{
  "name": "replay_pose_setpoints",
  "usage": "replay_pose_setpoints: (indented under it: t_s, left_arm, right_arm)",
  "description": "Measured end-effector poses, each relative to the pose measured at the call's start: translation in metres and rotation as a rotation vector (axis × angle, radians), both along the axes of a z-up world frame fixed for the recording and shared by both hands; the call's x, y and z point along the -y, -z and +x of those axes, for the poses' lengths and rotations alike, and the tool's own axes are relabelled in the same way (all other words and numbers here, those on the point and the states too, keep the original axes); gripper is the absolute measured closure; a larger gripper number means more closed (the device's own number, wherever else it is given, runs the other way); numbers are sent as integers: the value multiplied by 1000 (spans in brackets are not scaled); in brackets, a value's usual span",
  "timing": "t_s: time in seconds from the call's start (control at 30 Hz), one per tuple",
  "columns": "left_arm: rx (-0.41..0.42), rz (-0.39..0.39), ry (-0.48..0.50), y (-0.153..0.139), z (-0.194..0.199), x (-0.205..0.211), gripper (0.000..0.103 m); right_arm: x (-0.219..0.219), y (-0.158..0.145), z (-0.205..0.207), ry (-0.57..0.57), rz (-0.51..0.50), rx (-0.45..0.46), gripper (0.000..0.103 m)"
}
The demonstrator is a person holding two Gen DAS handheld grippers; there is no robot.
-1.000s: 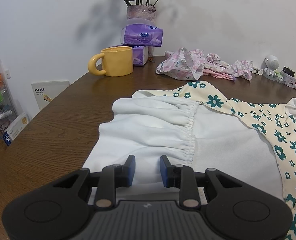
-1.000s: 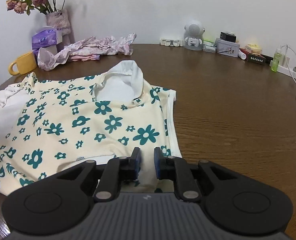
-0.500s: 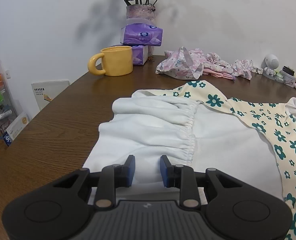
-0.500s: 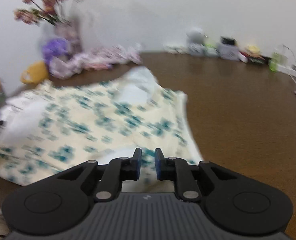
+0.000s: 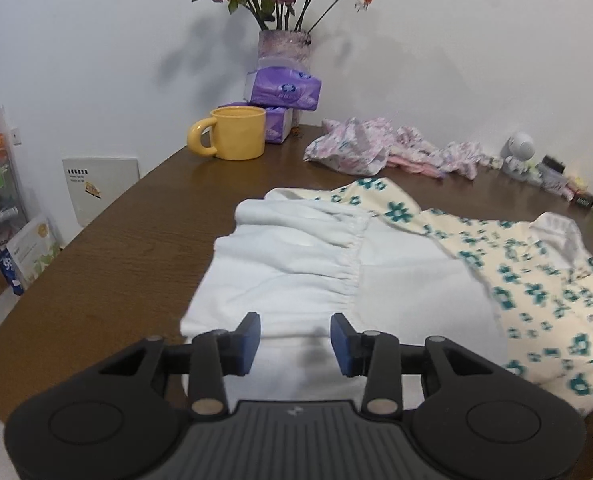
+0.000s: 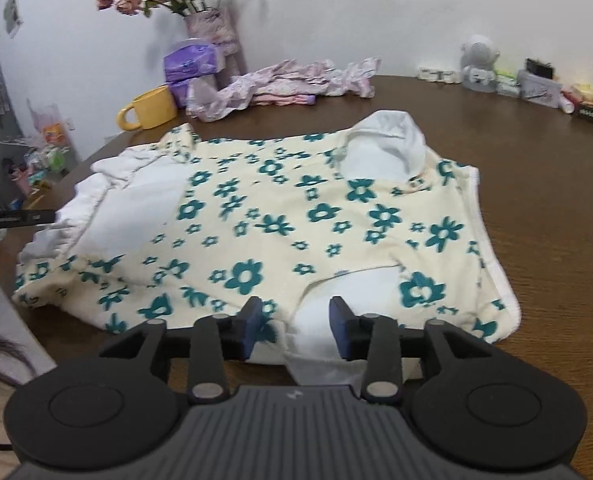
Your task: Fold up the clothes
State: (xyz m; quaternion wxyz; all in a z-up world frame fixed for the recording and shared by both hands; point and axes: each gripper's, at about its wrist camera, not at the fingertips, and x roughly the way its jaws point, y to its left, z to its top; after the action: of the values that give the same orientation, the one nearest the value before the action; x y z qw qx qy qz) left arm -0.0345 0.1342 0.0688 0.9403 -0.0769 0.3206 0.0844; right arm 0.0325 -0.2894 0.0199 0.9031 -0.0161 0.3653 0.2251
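Flowered dress (image 6: 280,216) spread flat on wooden table (image 6: 536,208), both left gripper (image 5: 295,338) and right gripper (image 6: 295,330) just opened above its near edge, gripping nothing; yellow mug (image 5: 232,133), tissue packs (image 5: 284,90), vase (image 5: 283,43), crumpled pink clothes (image 5: 380,150) well behind.

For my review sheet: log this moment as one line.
garment: floral dress flat on table | left tool: just opened, over white skirt hem | right tool: just opened, nothing gripped

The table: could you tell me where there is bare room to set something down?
Bare wood lies right of the floral dress, before the clutter at the wall, and left of the white skirt, in front of the yellow mug. The back is crowded.
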Motion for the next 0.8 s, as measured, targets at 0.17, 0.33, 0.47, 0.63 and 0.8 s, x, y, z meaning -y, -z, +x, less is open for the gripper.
replay_pose_setpoints:
  t_s: [0.17, 0.33, 0.47, 0.63, 0.8]
  left_arm:
    - [73, -23, 128, -17, -28, 43, 36]
    - [24, 29, 208, -13, -30, 80, 35]
    - [-21, 58, 256, -6, -34, 103, 39]
    - [-102, 70, 265, 11, -32, 118, 79]
    - [-144, 114, 292, 19, -33, 118, 97]
  right_arm:
    - [7, -3, -5, 146, -49, 97, 24]
    - [21, 1, -2, 248, -49, 135, 24]
    - [28, 3, 3, 232, -23, 145, 24]
    - [43, 4, 19, 249, -38, 150, 24]
    - [60, 12, 36, 250, -17, 112, 24]
